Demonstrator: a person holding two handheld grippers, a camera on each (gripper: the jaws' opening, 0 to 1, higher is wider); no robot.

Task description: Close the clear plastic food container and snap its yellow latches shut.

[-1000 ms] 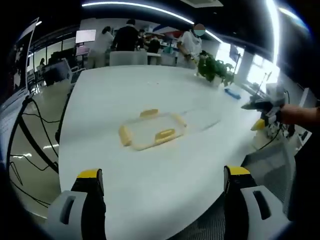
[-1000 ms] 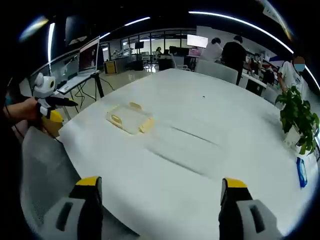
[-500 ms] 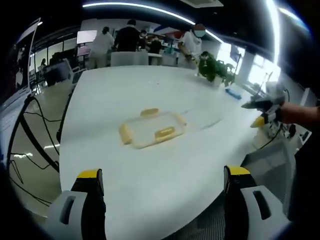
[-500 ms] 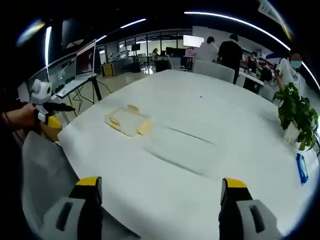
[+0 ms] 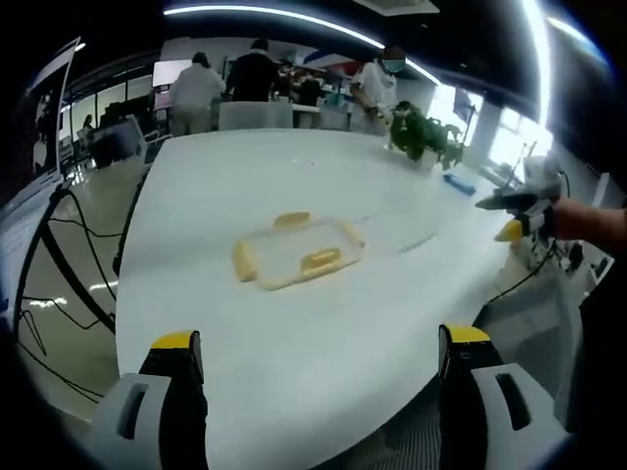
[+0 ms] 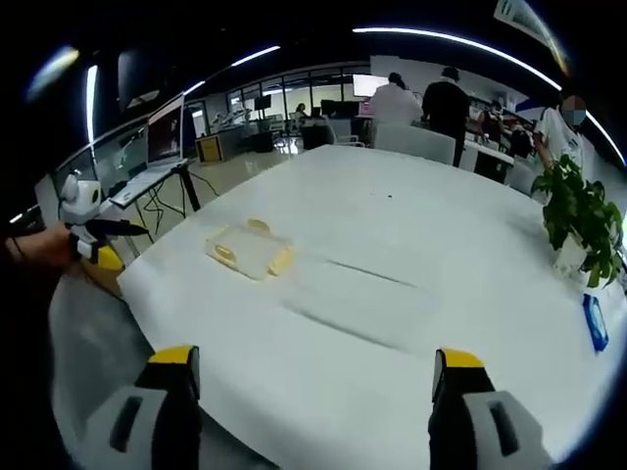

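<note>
On the white surface a clear plastic food container with yellow latches lies untouched, both tools, left tool and right tool, held back with jaws apart, apparently ready to approach.

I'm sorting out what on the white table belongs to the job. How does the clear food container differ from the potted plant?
The clear food container is flat, see-through with yellow latches; the potted plant is upright, leafy and green. The container lies near the table's close edge, in front of the left hand-held gripper; the plant stands far across, towards the right-hand side. Both rest on the same white table, untouched by either gripper.
</note>
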